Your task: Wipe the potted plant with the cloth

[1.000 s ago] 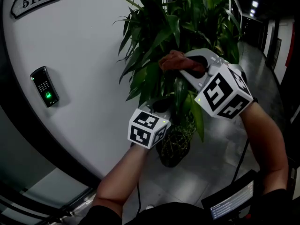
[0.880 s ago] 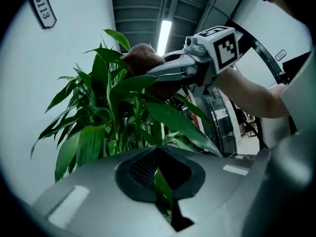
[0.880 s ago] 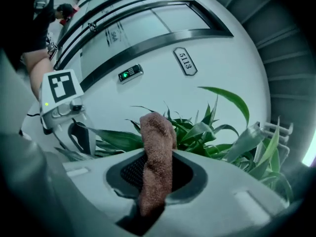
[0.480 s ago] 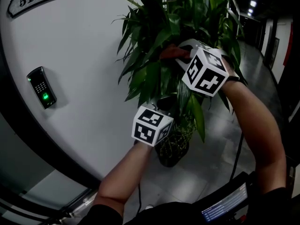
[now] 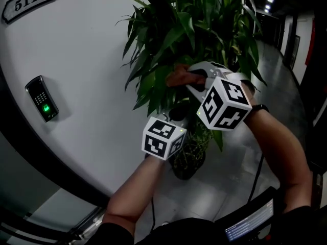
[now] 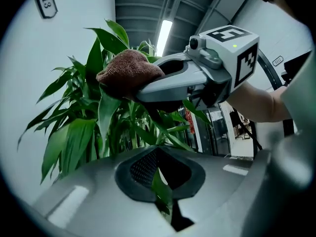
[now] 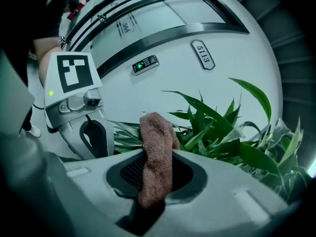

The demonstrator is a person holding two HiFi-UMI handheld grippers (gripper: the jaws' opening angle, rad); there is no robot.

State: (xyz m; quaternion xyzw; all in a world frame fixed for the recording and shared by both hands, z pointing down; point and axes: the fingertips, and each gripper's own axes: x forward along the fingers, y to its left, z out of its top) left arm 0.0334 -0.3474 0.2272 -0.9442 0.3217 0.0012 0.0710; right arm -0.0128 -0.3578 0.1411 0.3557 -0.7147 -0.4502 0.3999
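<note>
The brown cloth (image 7: 157, 147) runs lengthwise along the right tongs (image 7: 150, 191), which are clenched on it. Its bunched end sticks out past their tips to the left, against leaves about mid-height in the potted plant (image 5: 204, 24). Lower and nearer, the left tongs (image 6: 158, 174) point up into the foliage, pinched on a single leaf (image 6: 161, 191); the left forearm (image 5: 135, 188) rises from below, and the right forearm (image 5: 278, 147) reaches in from the near right.

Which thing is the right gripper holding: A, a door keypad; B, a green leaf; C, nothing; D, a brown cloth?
D: the right gripper has its jaws shut on the brown cloth, which pokes up between them; the leaf is in the left gripper.
</note>
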